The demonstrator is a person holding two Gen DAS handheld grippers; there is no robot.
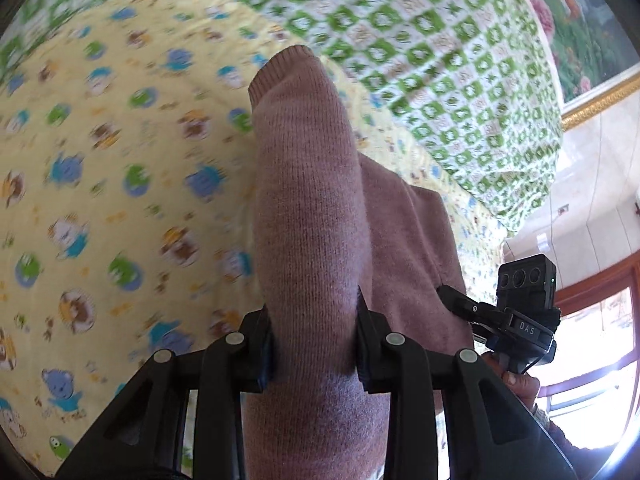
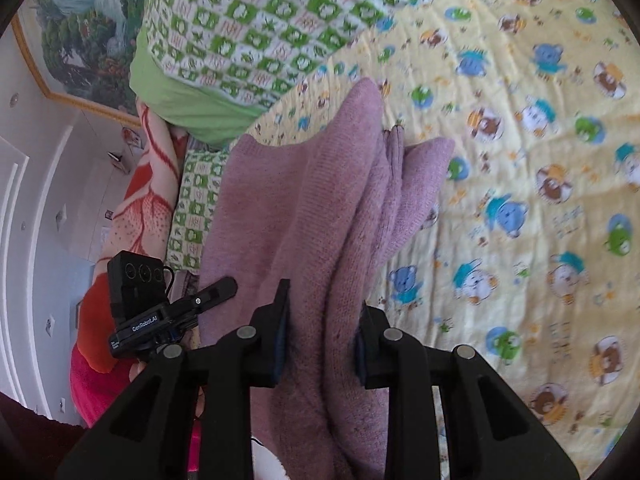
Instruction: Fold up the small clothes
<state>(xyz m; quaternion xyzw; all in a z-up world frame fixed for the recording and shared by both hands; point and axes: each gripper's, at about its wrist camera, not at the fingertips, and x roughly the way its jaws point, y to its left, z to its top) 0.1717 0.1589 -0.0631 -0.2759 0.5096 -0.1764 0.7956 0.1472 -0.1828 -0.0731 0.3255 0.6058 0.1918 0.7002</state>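
A mauve knitted garment [image 1: 308, 208] hangs lifted above a yellow cartoon-print bedsheet [image 1: 100, 168]. My left gripper [image 1: 316, 344] is shut on one thick bunch of it, a ribbed cuff end pointing away. My right gripper [image 2: 322, 344] is shut on another bunch of the same garment [image 2: 304, 208], whose folds drape toward the sheet [image 2: 520, 160]. Each wrist view shows the other gripper beside the cloth: the right one in the left wrist view [image 1: 516, 320], the left one in the right wrist view [image 2: 160, 312].
A green-and-white patterned quilt [image 1: 440, 60] is piled at the head of the bed, also in the right wrist view [image 2: 248, 28]. A red and orange blanket [image 2: 140, 200] lies beside it. A framed landscape picture [image 2: 80, 32] hangs on the wall. A window [image 1: 592, 340] is at right.
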